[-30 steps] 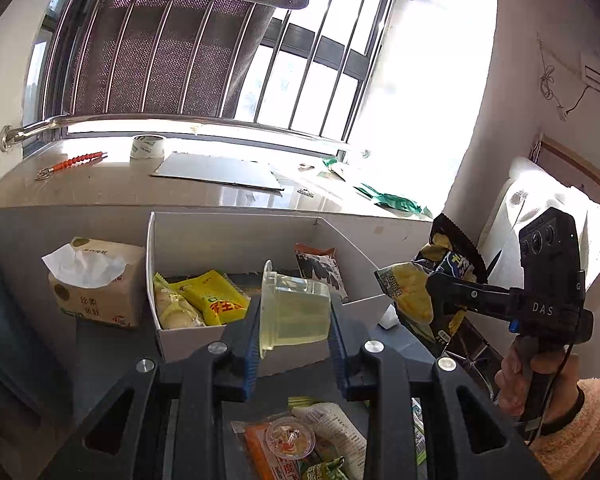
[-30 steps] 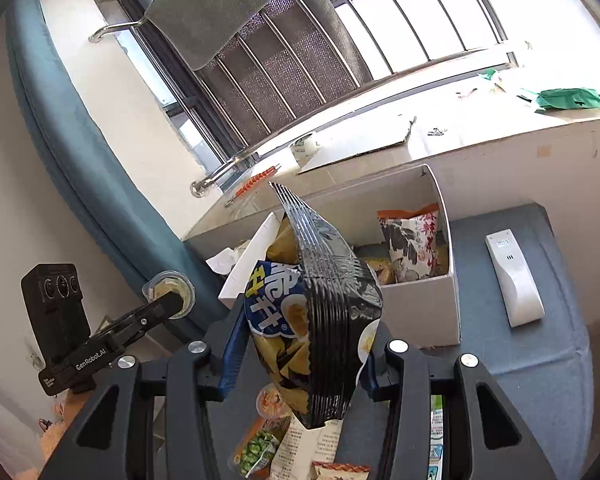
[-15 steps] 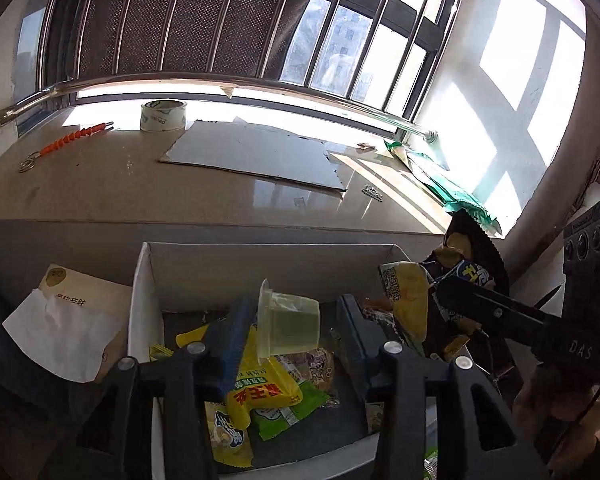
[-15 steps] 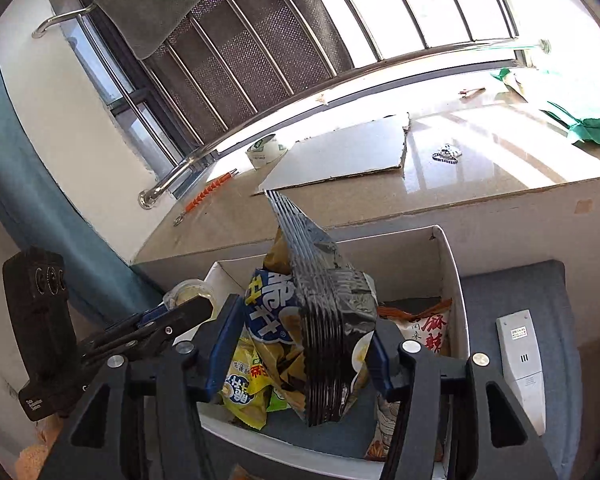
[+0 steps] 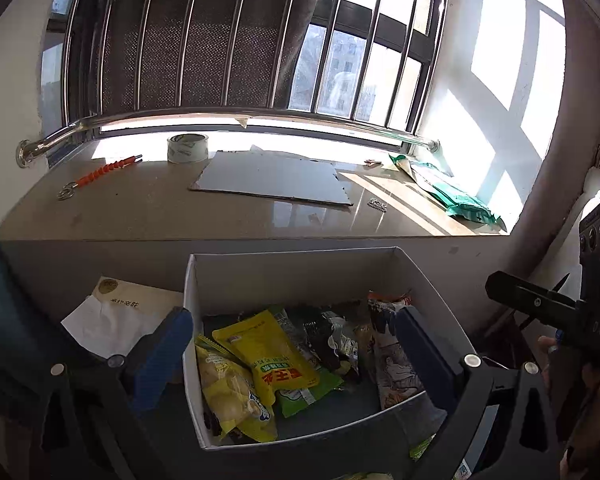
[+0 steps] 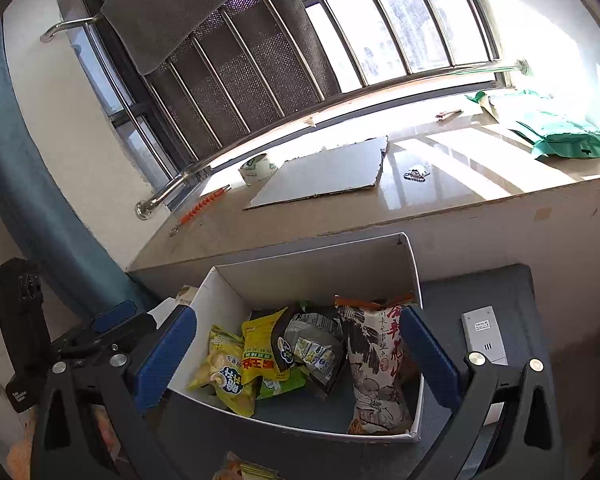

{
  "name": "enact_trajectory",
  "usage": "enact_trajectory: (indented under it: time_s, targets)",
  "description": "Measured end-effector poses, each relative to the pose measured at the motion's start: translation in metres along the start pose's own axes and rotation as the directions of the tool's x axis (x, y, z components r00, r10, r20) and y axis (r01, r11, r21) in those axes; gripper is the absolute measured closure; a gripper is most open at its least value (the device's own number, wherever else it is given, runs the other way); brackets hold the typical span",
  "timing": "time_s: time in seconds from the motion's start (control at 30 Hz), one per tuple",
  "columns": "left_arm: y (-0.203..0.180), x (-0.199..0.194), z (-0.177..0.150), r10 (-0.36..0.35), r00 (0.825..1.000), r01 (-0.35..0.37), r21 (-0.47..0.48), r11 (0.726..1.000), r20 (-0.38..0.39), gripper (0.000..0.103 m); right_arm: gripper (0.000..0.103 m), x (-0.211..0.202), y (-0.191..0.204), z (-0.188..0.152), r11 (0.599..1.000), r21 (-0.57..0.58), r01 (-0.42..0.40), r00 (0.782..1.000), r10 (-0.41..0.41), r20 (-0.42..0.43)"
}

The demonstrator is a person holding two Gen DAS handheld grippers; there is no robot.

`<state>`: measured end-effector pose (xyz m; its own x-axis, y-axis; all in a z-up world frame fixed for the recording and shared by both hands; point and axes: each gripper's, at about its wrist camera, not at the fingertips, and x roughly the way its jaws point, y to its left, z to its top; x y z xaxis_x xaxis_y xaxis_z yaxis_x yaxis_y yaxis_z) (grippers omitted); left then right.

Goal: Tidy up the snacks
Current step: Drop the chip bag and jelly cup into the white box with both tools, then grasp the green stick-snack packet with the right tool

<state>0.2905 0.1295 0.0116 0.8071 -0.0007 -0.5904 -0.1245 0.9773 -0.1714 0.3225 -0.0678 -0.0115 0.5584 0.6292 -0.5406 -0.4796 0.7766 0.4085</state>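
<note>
A white cardboard box [image 5: 300,276] [image 6: 312,276] stands on the grey table below the window sill and holds several snack bags: a yellow pouch [image 5: 276,356] [image 6: 260,356], a yellow chip bag [image 5: 232,400] [image 6: 226,376], a black chip bag [image 6: 312,348] [image 5: 328,340] and a white ink-print bag [image 6: 374,364] [image 5: 396,356]. My left gripper [image 5: 292,356] is open and empty above the box. My right gripper [image 6: 296,356] is open and empty above the box too. The jelly cup is not visible.
A tissue pack [image 5: 120,312] lies left of the box. A white remote [image 6: 484,334] lies right of it. The sill holds a tape roll [image 5: 187,148], a cardboard sheet [image 5: 272,178], an orange tool [image 5: 104,170] and a green bag [image 5: 456,196]. More snacks lie near the table front [image 6: 240,470].
Both grippers have opened over the box. The jelly cup has left the left gripper and the black chip bag has left the right one; the chip bag now lies in the box.
</note>
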Motion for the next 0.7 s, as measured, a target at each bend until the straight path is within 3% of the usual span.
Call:
enact_trajectory:
  time_s: [0.07,0.2,0.37,0.53,0.7]
  targets:
    - [-0.001,-0.024,-0.013,0.036,0.999,-0.037,0.042,0.998,0.041,0.0,0.0,-0.016,0.006,-0.01,1.0,-0.019,0.004,1.0,-0.004,0.014]
    - [-0.009,-0.064,-0.041,0.03,0.996,-0.039,0.115,0.993,0.083,0.0,0.0,-0.053,0.019,-0.043,0.995,-0.096,-0.003,1.0,0.006,0.03]
    - [-0.017,-0.107,-0.094,-0.003,0.994,-0.011,0.137,0.991,0.105,0.0,0.0,-0.101,0.026,-0.1,0.985,-0.169,0.021,0.997,-0.009,0.071]
    - [-0.024,-0.139,-0.153,-0.015,0.997,0.005,0.123,0.992,0.08,0.0,0.0,-0.138,0.021,-0.159,0.976,-0.205,0.079,0.994,-0.062,0.087]
    - [-0.028,-0.168,-0.193,-0.048,0.994,0.042,0.059,0.997,0.099,0.0,0.0,-0.164,0.01,-0.21,0.978,-0.157,0.134,0.989,-0.121,0.09]
